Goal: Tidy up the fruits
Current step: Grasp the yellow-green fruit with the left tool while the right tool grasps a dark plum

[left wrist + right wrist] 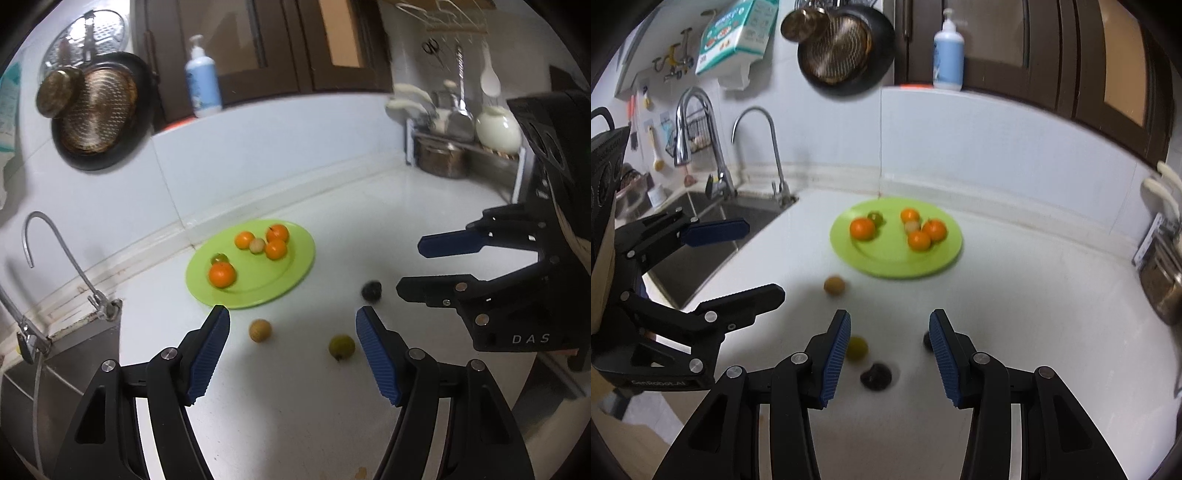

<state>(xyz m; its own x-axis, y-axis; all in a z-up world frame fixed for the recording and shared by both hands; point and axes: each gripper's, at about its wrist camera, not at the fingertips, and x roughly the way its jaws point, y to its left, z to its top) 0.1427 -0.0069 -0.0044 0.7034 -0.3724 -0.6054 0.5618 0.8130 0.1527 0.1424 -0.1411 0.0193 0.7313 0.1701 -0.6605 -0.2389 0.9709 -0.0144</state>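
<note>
My left gripper (pixel 293 317) and right gripper (pixel 889 320) both hang released, ribbed blue fingers (pixel 208 354) empty. Between the right ones sits a dark, perhaps wrinkled fruit (pixel 875 376); only this view shows the sink (pixel 713 236). Oranges (pixel 222 274) fill the smooth green plate (pixel 295 273) near the desk's back edge.

1. The desk (pixel 1015 295) is white and smooth.
2. The wall (pixel 960 140) behind it has pale tiles.
3. A dark wood window frame (pixel 1071 55) sits above.
4. A steel sink (pixel 713 221) with a curved tap (pixel 768 147) is at the side.
5. A black pan (pixel 99 114) hangs on the wall.
</note>
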